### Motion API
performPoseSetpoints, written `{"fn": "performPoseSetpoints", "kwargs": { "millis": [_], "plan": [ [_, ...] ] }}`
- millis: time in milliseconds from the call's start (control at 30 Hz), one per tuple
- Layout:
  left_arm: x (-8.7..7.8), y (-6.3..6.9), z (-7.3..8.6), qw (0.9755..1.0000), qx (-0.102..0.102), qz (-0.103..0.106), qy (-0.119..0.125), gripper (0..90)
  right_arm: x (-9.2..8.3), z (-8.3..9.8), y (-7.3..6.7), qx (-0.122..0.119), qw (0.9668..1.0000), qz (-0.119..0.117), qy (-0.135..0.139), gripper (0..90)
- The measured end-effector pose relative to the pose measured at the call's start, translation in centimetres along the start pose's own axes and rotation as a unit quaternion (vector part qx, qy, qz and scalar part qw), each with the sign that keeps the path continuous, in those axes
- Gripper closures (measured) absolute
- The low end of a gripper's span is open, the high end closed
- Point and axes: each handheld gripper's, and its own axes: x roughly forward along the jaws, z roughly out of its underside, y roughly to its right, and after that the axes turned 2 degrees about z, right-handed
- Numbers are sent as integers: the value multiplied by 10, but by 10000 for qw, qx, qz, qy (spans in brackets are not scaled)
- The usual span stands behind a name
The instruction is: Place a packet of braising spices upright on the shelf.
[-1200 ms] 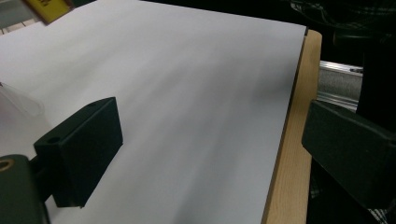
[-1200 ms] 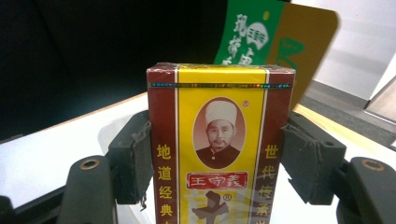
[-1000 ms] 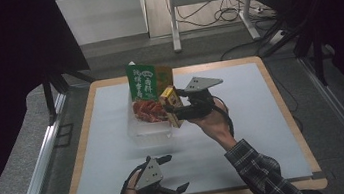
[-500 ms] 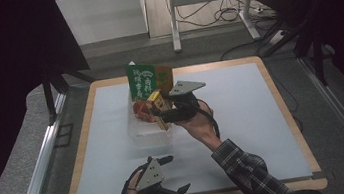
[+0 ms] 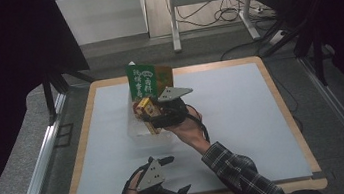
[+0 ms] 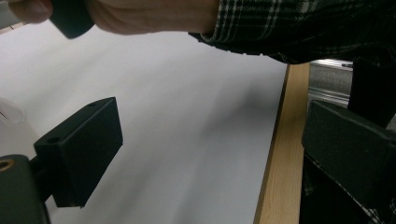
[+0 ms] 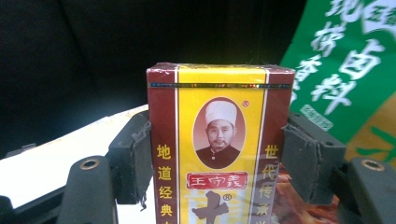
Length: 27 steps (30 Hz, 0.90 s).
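White matting over a wood-edged table (image 5: pixel 277 70) sits in a dark room. High view: the right gripper (image 5: pixel 151 117) holds a small yellow-and-maroon box (image 5: pixel 144 108) above a clear tray (image 5: pixel 137 132), with a green packet (image 5: pixel 142 83) standing just beyond its jaws, so the box looks bound for the tray with the other packed goods. The left gripper (image 5: pixel 172 175) rests low near the table's near edge, jaws spread wide and empty (probably parked out of the way). Left gripper view: both black jaws stand well apart over bare mat, the other arm's checked sleeve (image 6: pixel 299 28) crossing above. Right gripper view: the box (image 7: pixel 219 140) stands upright, clamped by its narrow sides between both pads; yellow centre panel, maroon borders, an oval portrait, red and gold characters, glossy wrap.
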Motion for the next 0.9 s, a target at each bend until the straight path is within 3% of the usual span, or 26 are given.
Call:
{"fn": "performPoseSetpoints", "kwargs": {
  "millis": [467, 667, 900],
  "plan": [
    [1, 0, 0, 10000, 8, 28, -21, 47, 9, 18, 0, 68, 9999, -86, 14, 321],
    [2, 1, 0, 10000, 29, 49, -48, 47, 8, 31, -1, -126, 9999, -65, -95, 322],
    [3, 1, 0, 10000, 30, 61, -57, 47, 2, 43, 4, 73, 9999, -74, -62, 326]
  ]
}}
